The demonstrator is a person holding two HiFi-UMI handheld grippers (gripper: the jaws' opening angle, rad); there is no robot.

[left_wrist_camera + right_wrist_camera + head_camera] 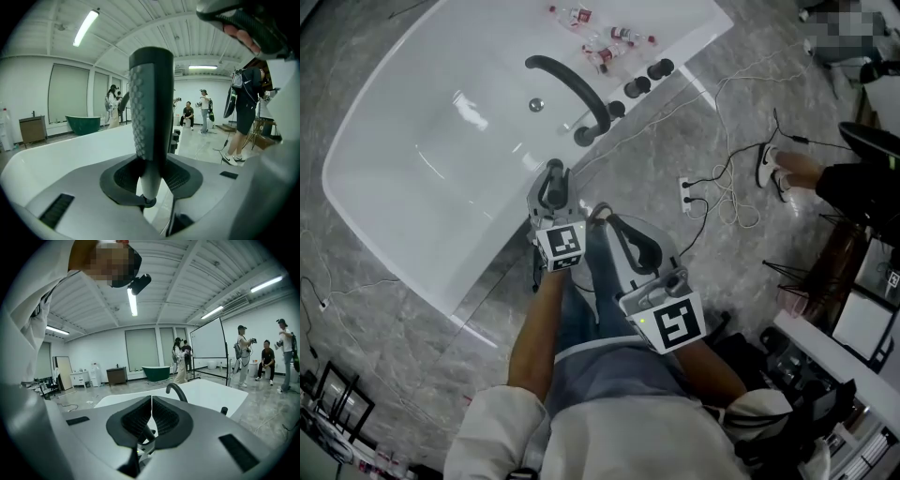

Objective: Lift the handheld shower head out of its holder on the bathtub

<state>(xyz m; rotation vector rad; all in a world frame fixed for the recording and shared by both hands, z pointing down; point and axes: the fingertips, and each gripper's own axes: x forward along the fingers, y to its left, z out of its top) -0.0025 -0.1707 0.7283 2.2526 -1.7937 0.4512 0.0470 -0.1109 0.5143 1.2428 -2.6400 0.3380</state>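
The handheld shower head (151,103), a dark handle with a dimpled grip and a paler lower stem, stands upright at the rim of the white bathtub (422,141). My left gripper (149,176) is shut on that stem, one pad on each side. A dark ring (148,202) sits at the stem's foot. In the head view the left gripper (551,176) reaches over the tub's near rim and hides the shower head. My right gripper (605,217) hangs just to its right beside the tub, shut and holding nothing (151,416).
A black arched faucet spout (572,89) and three black knobs (637,87) line the tub's right rim. Small bottles (600,42) lie at its far end. Cables and a power strip (689,192) cross the floor on the right. People stand in the background (243,357).
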